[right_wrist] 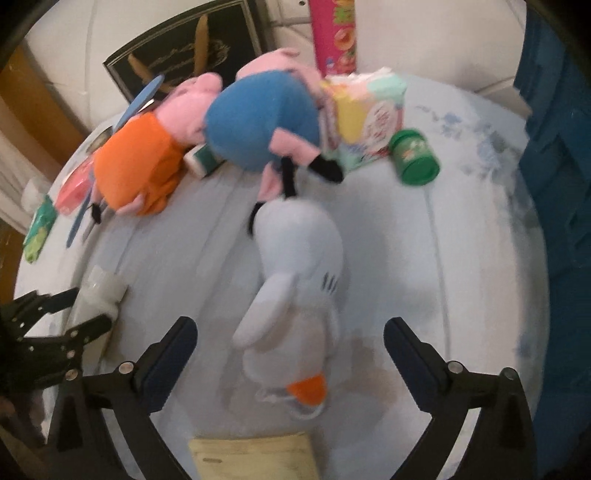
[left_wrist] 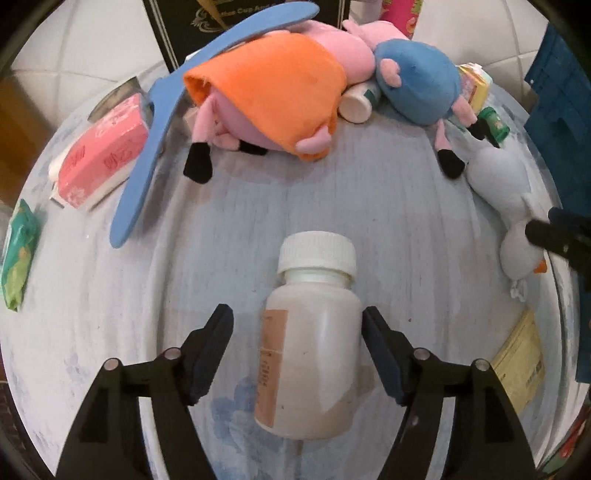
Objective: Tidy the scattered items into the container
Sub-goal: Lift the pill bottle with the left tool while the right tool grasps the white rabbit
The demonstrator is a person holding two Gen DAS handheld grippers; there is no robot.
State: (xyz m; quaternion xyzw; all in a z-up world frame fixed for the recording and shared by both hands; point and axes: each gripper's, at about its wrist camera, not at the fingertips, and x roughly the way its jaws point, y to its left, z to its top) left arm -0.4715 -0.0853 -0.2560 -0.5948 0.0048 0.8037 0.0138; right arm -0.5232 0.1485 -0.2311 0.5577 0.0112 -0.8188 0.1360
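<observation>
Here the left gripper [left_wrist: 297,325] stands open around a white bottle [left_wrist: 314,354] that lies on the pale blue tablecloth [left_wrist: 229,206], cap pointing away; the right finger touches the bottle's side, while the left finger stands apart from it. In the right wrist view the right gripper [right_wrist: 290,336] is also spread wide, with a grey-white plush duck [right_wrist: 295,273] lying between its fingers, orange beak toward the camera, neither finger touching it. A yellowish card [right_wrist: 255,458] lies just nearer than the beak. Left of the duck in that view, the same white bottle shows between the black fingers of the other tool. Farther off, beyond the bottle in the left wrist view, a long blue shoehorn-like strip [left_wrist: 147,155] curves across the cloth beside a pink tissue pack [left_wrist: 99,155], and a green packet [left_wrist: 16,254] rests at the left edge. At the far side lie two pig plush toys touching each other: one in an orange dress [left_wrist: 273,99], one in a blue shirt [left_wrist: 417,81], with a small white tube [left_wrist: 358,103] tucked between them. To the right of the blue one sits a pastel tissue pack [right_wrist: 362,118] and, just beside it, a green jar [right_wrist: 415,157] on its side. The dark blue container [right_wrist: 554,147] stands along the right edge of the table, well apart from the bottle. A black gift box [left_wrist: 184,26] and a pink tube [right_wrist: 332,33] stand farthest away.
</observation>
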